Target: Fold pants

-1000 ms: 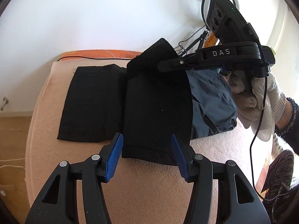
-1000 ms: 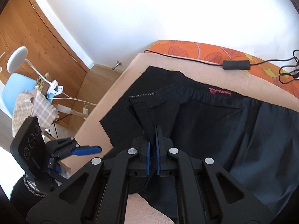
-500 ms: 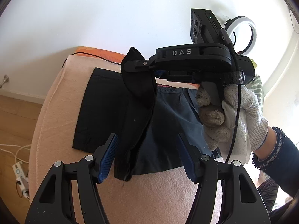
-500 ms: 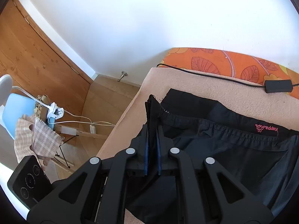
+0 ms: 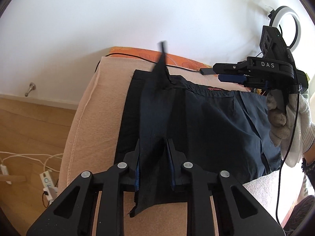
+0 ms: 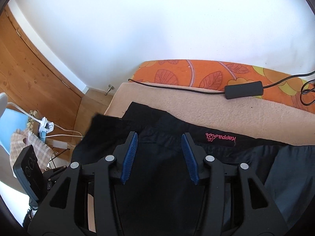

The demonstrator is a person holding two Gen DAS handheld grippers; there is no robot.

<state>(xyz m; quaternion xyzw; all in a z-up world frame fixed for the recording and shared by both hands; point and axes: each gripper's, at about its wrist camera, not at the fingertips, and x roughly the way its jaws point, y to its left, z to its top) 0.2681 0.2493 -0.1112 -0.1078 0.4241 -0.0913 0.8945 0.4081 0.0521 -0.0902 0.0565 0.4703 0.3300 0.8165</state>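
- the right tongs (image 6: 159, 157) have just been opening and let go of the pants (image 5: 206, 122); their blue pads now stand apart over the waistband, nothing pinched.
- the raised fold, gripped by the right tongs half a second ago, is freed and blurred, probably dropping.
- the left tongs (image 5: 153, 167) have just been closing and now squeeze a ridge of the dark cloth at the near hem.
- the pants lie on the peach blanket (image 5: 86, 118) on the bed, one part folded over; judged partway done.
- no containers in view.
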